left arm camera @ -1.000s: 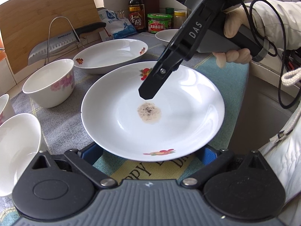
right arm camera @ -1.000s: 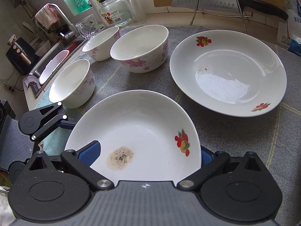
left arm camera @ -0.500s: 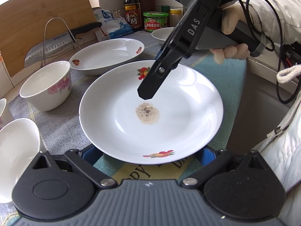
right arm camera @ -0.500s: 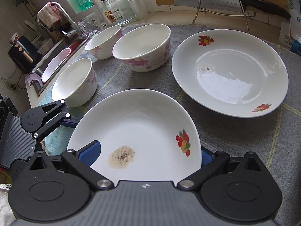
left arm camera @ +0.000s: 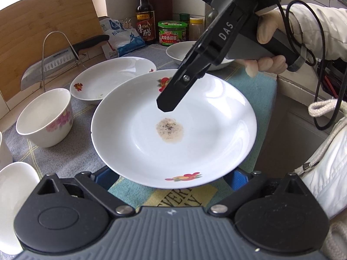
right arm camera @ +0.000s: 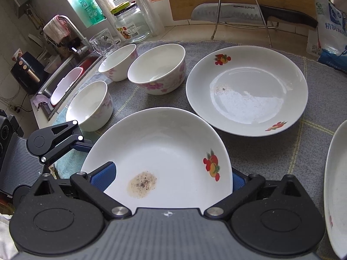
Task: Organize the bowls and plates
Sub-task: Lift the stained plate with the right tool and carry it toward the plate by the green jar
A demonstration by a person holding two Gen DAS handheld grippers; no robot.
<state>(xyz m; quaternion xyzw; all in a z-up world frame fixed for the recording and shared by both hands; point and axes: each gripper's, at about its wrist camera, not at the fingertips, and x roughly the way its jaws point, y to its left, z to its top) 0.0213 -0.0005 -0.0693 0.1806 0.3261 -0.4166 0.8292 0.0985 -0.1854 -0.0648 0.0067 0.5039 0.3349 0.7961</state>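
A white plate point(left arm camera: 195, 151) with fruit prints and a brown peppery stain hangs just above the counter cloth. My right gripper point(right arm camera: 171, 177) is shut on its rim: the upper finger point(left arm camera: 173, 95) lies inside the dish and the other is hidden underneath. My left gripper point(left arm camera: 171, 173) stands wide, its blue fingers point(left arm camera: 104, 177) running under the plate's near rim point(right arm camera: 91, 151). Whether they press on it is hidden. A second stained plate point(right arm camera: 247, 91) and three flowered bowls point(right arm camera: 156, 69) sit on the grey cloth beyond.
A third plate point(right arm camera: 336, 184) lies at the right edge. A knife on a wire rack point(right arm camera: 238, 13) leans against a wooden board at the back. Bottles and jars point(left arm camera: 145, 21) stand in the corner. The sink point(right arm camera: 65, 82) is on the left, and a person's sleeve point(left arm camera: 314, 32) on the right.
The stained plate has risen a little off the cloth with both grippers. More of the printed towel shows beneath its near rim.
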